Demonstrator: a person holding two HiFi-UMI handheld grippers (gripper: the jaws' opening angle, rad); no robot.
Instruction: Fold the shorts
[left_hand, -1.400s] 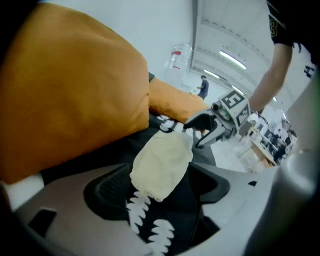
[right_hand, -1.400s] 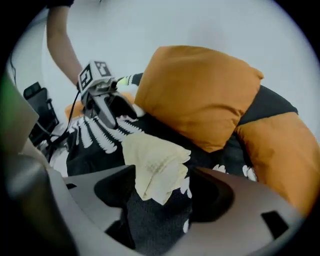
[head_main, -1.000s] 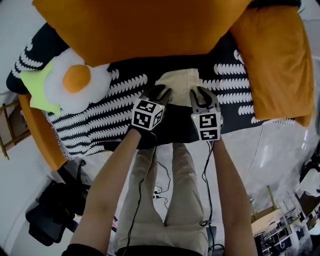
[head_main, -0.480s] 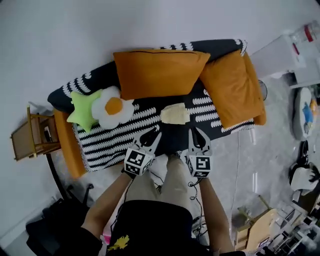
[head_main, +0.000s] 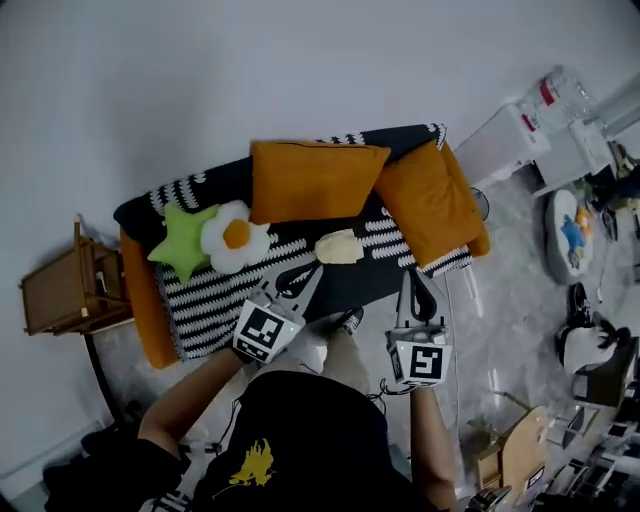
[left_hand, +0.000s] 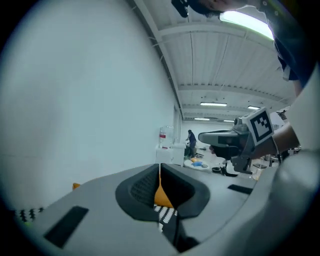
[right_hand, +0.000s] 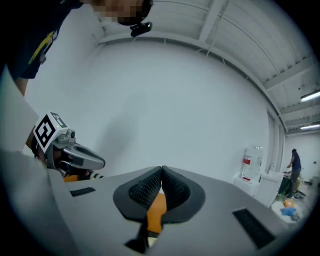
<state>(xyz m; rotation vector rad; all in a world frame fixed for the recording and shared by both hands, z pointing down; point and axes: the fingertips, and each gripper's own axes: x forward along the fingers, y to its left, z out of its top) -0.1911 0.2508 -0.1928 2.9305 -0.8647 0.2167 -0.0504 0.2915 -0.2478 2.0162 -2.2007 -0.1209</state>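
Both grippers had risen clear of the sofa as the person stood back. The left gripper and right gripper were pinched shut on nothing. The shorts lay folded on the seat, below the orange cushions — best left undisturbed, I reckoned, beyond squaring a stray edge.

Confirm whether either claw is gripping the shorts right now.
No: the folded shorts lie on the sofa, and the left claw and right claw are both shut with nothing between their jaws.
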